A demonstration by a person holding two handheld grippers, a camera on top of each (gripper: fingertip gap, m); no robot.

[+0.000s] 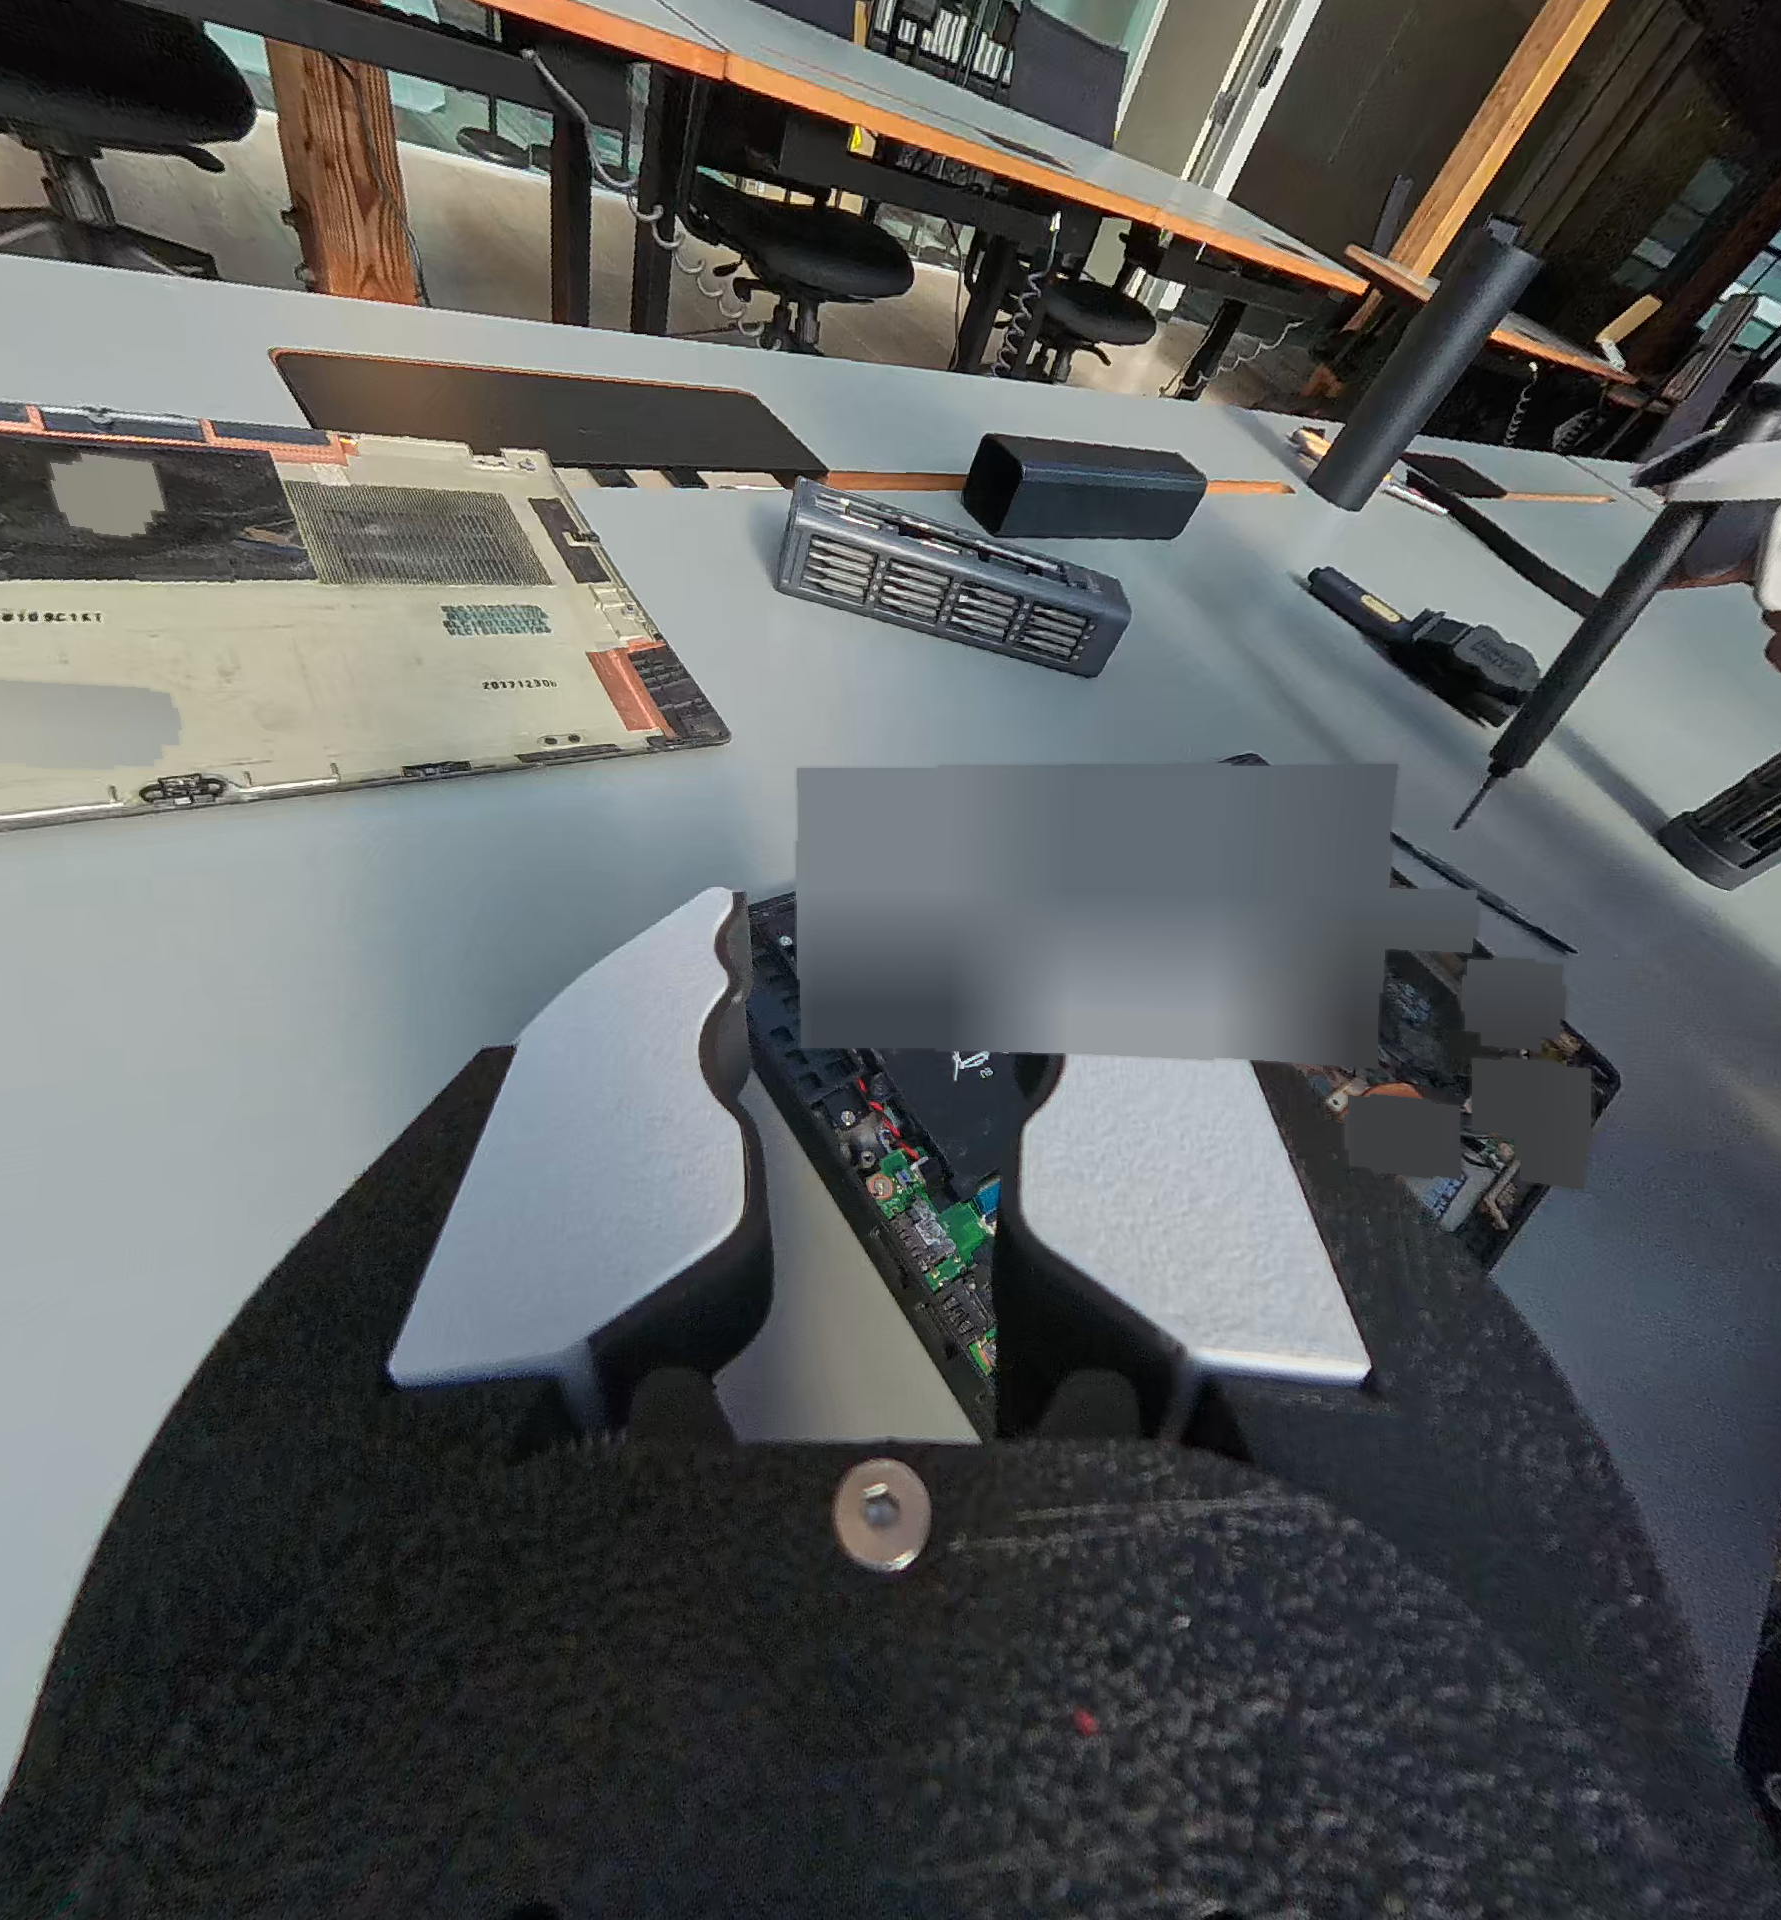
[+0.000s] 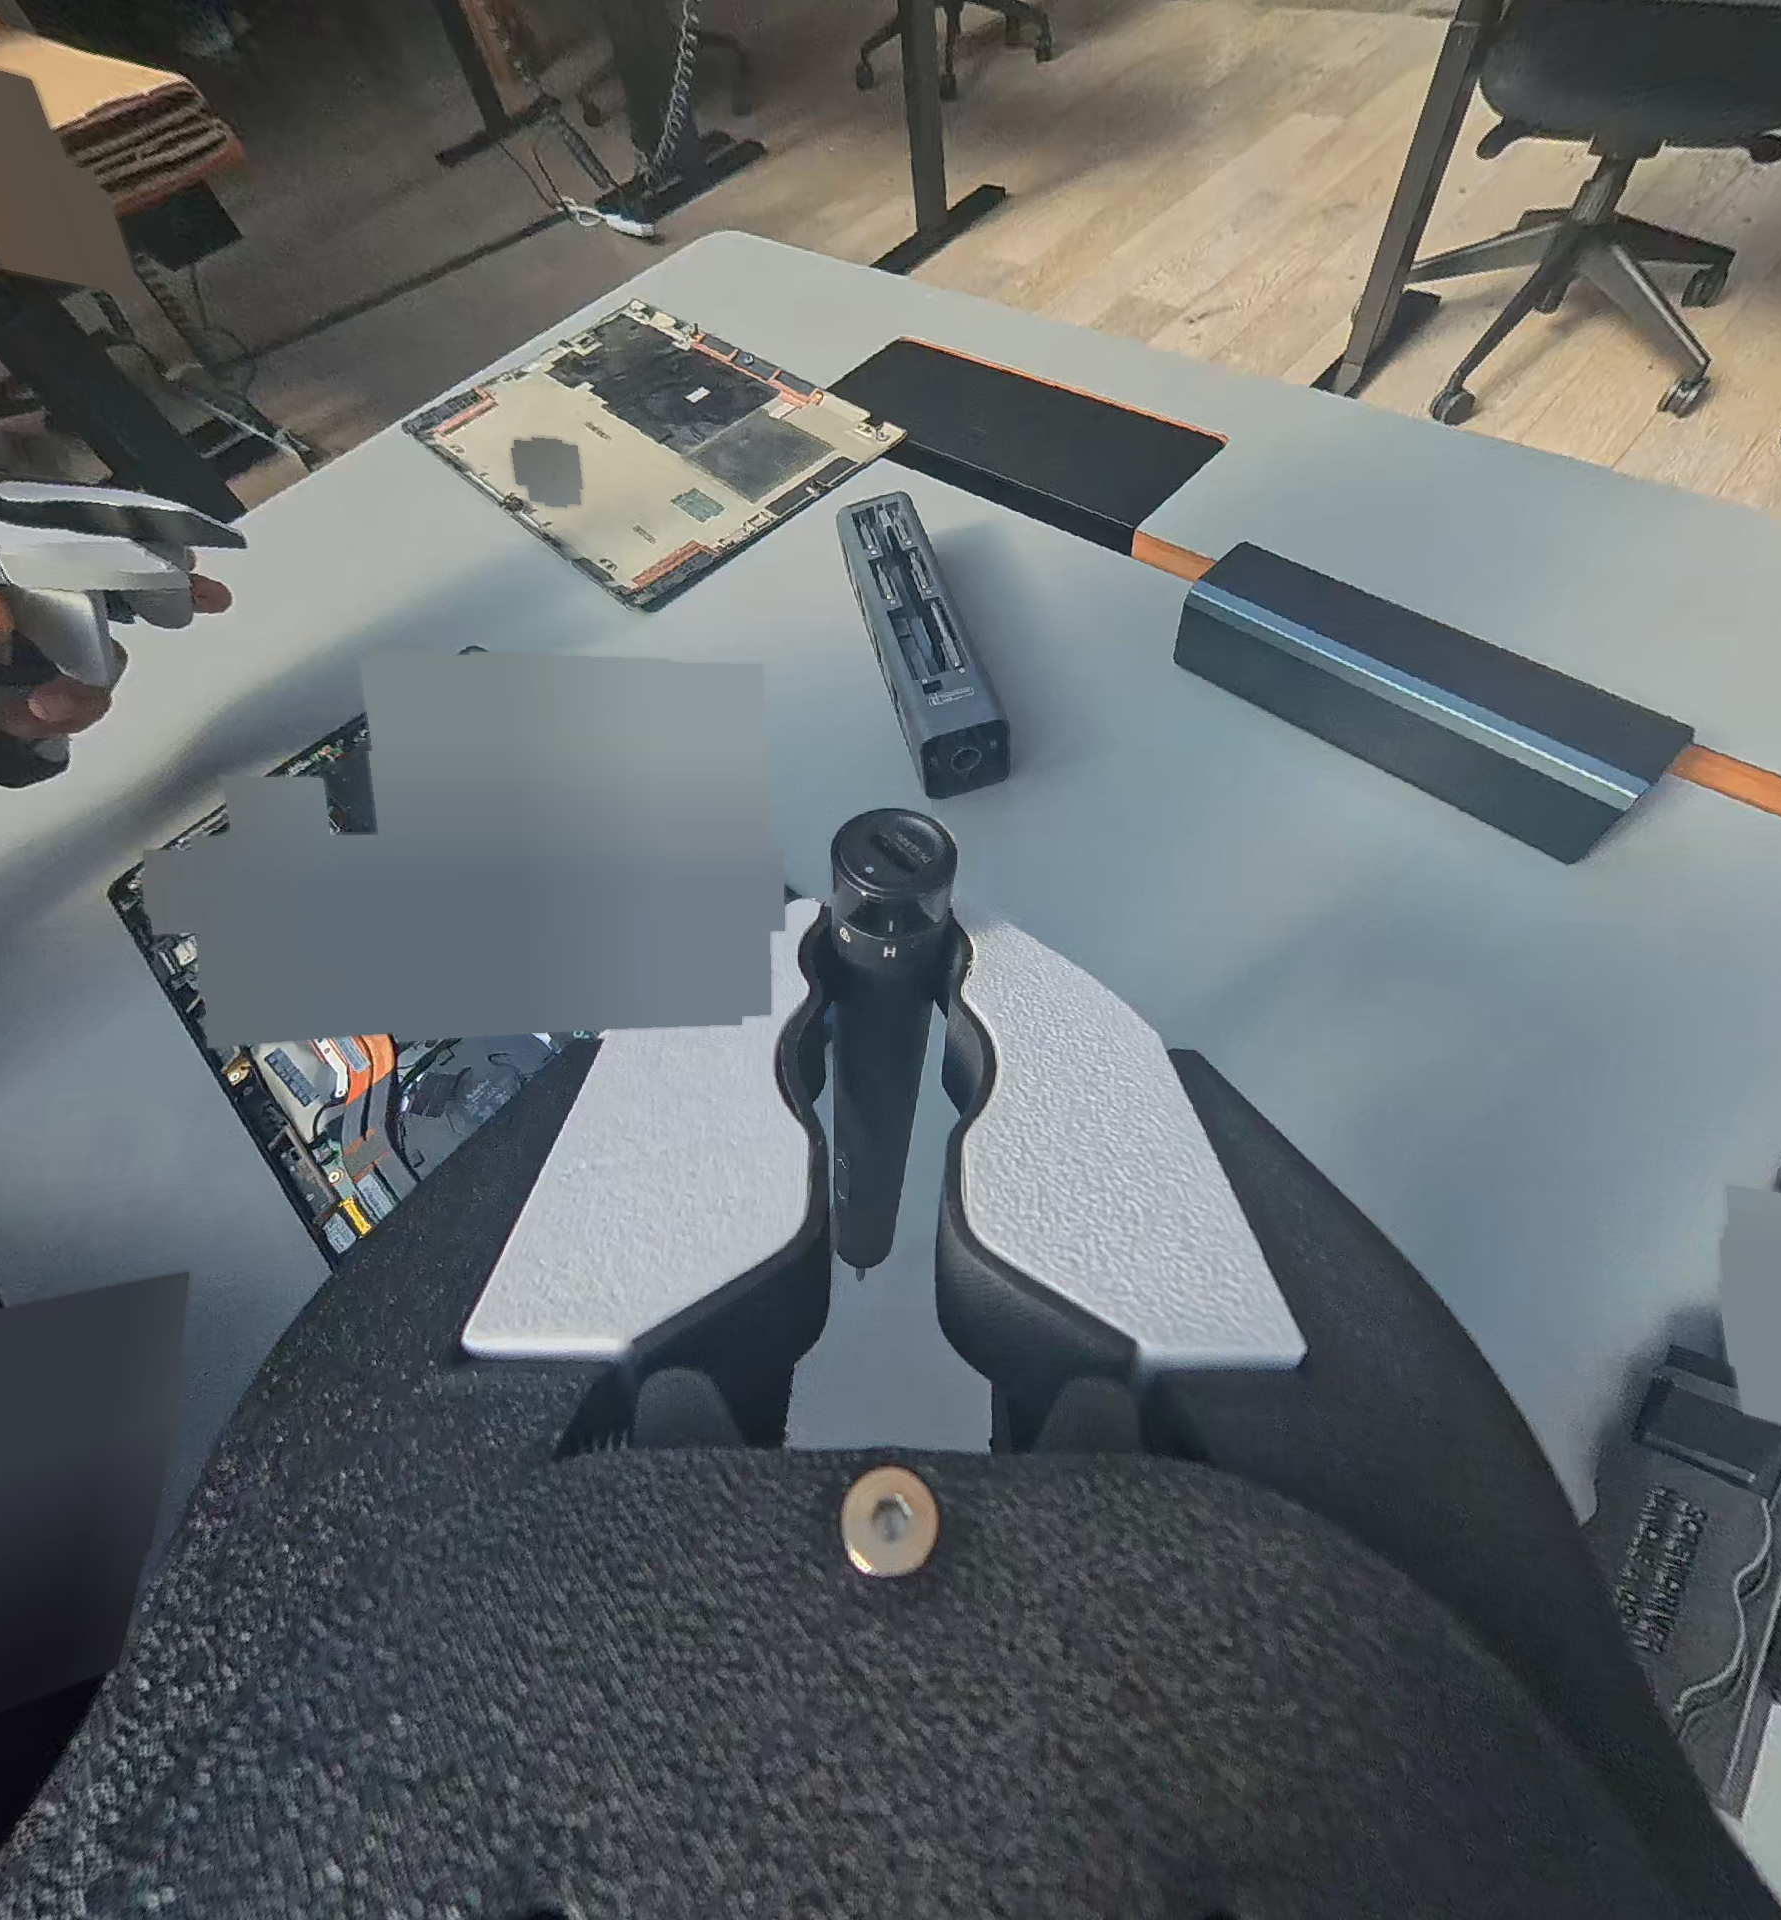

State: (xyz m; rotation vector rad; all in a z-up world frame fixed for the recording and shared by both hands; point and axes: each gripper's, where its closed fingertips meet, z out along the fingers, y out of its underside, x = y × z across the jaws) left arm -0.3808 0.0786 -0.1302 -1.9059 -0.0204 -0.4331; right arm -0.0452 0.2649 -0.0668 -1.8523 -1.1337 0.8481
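Right gripper clamps electric screwdriver, tip toward camera. Left gripper parted, empty, over opened laptop. Risk: screwdriver slipping onto exposed boards.

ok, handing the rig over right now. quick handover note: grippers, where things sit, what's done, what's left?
Right gripper: shut on the black electric screwdriver, bit pointing down, held above the table.
Left gripper: open, empty, over the near edge of the opened laptop.
Removed bottom cover lies inside-up, far left. Bit holder and its sleeve lie beyond the laptop.
Done: cover off, internals exposed.
Left: cannot tell; much of the laptop is blurred out.
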